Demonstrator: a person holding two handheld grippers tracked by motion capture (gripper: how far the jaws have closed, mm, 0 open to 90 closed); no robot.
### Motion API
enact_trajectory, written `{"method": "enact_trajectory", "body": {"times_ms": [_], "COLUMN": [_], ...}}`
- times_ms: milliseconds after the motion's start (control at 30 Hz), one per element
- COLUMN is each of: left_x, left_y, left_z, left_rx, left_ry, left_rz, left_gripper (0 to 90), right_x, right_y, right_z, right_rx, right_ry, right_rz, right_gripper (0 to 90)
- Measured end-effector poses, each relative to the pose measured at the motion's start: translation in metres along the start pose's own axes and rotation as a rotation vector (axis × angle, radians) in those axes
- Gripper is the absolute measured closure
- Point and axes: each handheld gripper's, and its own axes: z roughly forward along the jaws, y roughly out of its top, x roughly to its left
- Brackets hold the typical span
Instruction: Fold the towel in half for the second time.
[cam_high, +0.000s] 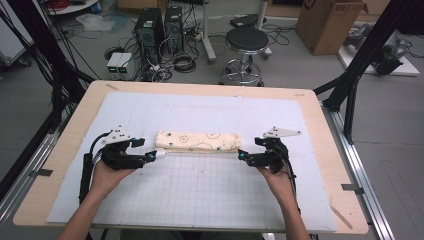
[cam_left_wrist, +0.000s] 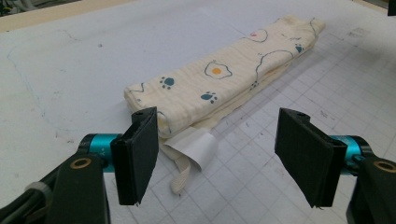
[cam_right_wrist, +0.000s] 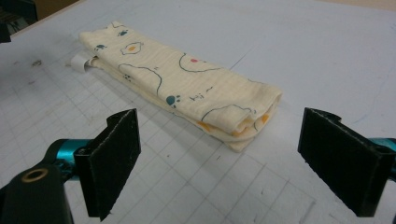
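Cream muslin, printed with fried eggs and paw prints, is what both hands are working on: the folded cloth (cam_high: 197, 141) lies as a long narrow bundle across the middle of the desk (cam_high: 320, 115), on the gridded white mat (cam_high: 200, 195). From where I stand the left gripper (cam_high: 152, 156) sits just off the cloth's left end and the right gripper (cam_high: 241, 156) just off its right end, both low over the mat. Each has its jaws spread wide with nothing between them.

It looks to me like the step in hand is catching both ends of the bundle for another fold or a lift. To do that well, the left gripper should slide in so one jaw goes under the whole stack of layers, not just the top one. In the left gripper view a white care label (cam_left_wrist: 194, 147) and a loose hem strip (cam_left_wrist: 182, 175) poke out at the near corner; pinching only those would probably drag the fold apart. On the right, the rounded folded end (cam_right_wrist: 252, 119) is thick, so a deep bite seems wise. Closing both sides together and at equal height should keep the bundle straight.
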Motion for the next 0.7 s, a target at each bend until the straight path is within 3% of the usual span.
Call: {"method": "enact_trajectory", "body": {"times_ms": [700], "left_x": [-0.012], "left_y": [-0.024], "left_z": [-0.016], "left_rx": [-0.008], "left_ry": [0.007], "left_rz": [-0.004], "left_gripper": [29.0], "right_x": [0.013], "right_y": [-0.025], "right_z": [-0.022], "right_rx": [-0.017], "right_ry": [-0.009], "right_rz": [-0.030], "right_gripper": [12.4]}}
